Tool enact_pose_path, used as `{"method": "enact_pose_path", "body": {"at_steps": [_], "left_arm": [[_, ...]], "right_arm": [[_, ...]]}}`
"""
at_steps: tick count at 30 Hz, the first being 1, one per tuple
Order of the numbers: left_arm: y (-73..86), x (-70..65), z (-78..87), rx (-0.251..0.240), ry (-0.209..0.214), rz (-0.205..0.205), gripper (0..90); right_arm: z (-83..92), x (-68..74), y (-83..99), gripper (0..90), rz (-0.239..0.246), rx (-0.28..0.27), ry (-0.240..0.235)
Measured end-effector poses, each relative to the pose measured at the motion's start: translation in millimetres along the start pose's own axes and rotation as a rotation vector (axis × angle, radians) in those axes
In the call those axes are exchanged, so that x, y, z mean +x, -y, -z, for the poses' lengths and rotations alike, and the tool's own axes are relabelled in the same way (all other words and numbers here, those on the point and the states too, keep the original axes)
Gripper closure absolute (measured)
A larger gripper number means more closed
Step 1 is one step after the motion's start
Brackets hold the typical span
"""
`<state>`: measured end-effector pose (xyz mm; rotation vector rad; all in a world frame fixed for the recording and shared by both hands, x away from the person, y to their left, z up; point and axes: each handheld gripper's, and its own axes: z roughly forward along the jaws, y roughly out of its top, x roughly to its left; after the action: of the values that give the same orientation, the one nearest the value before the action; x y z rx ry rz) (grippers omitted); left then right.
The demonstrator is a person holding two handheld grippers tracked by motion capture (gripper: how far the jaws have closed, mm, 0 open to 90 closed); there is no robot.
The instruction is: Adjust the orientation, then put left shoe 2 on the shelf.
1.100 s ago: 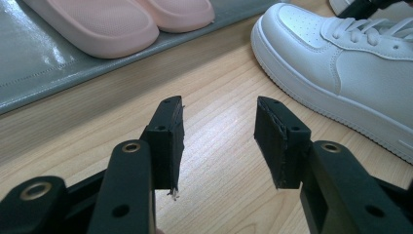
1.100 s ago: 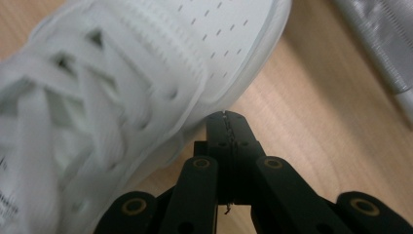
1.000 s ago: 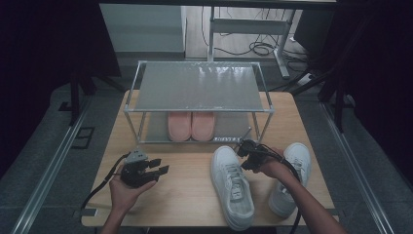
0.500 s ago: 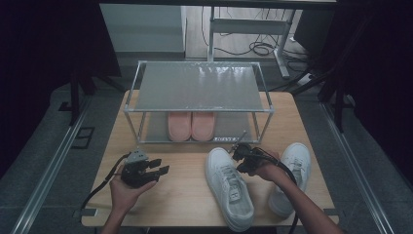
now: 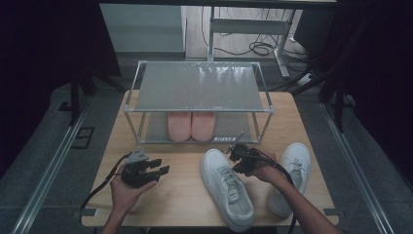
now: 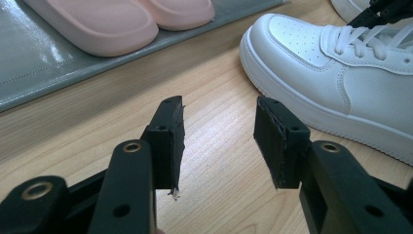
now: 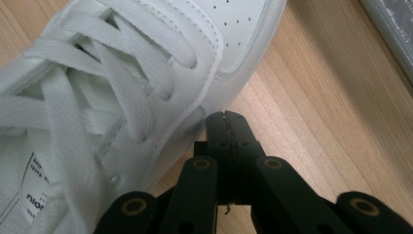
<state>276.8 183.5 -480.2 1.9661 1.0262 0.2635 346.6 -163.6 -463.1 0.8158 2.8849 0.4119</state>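
On the pale wooden table [image 5: 185, 195], the left gripper [image 5: 158, 171] rests in the person's hand with its jaws spread and nothing between them. The right gripper [image 7: 228, 127], jaws pressed together on nothing, sits against the side of the nearer white lace-up leather sneaker [image 5: 227, 187]. Its twin white sneaker [image 5: 290, 176] lies just to the right, and beyond them a pair of pink slippers [image 5: 191, 125] sits on the lower shelf of the metal-framed shoe rack [image 5: 197, 87].

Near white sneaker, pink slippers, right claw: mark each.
Near white sneaker [image 5: 227, 187]: high view, on its laces.
Pink slippers [image 5: 191, 125]: high view, where the pair meet.
Right claw [image 7: 228, 127]: right gripper view, on the shut tips beside the sneaker's side.
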Motion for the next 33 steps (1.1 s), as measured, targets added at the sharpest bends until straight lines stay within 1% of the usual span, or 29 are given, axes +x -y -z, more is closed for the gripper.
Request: {"method": "enact_pose_path", "body": {"at_steps": [4,7,10,13,18,25,29,33], "left_arm": [[0.0,0.2,0.5,0.001,0.0,-0.001,54.7],[-0.3,1.0,2.5,-0.004,-0.004,-0.001,54.7],[-0.4,1.4,3.4,-0.008,-0.007,0.001,54.6],[-0.2,1.4,2.3,-0.006,-0.007,0.004,54.5],[-0.1,1.4,2.2,-0.004,-0.011,0.002,54.4],[-0.6,2.1,3.0,-0.008,-0.013,0.005,53.8],[-0.1,1.9,2.3,-0.002,-0.015,0.004,53.6],[0.0,2.0,2.7,-0.002,-0.021,0.003,53.4]], "right_arm": [[3.1,-2.4,1.8,90.0,-0.017,-0.02,-0.014],[9.6,-3.8,6.2,89.7,-0.026,-0.047,-0.008],[18.4,-5.3,16.4,88.9,-0.045,-0.091,-0.009],[28.2,-4.9,31.6,88.9,-0.07,-0.14,-0.017],[39.7,-3.9,50.8,87.9,-0.082,-0.212,-0.024],[48.4,0.6,67.9,86.3,-0.102,-0.306,-0.029],[52.0,3.5,76.9,85.0,-0.118,-0.347,-0.031],[55.6,7.4,85.0,80.2,-0.126,-0.376,-0.038]]}}
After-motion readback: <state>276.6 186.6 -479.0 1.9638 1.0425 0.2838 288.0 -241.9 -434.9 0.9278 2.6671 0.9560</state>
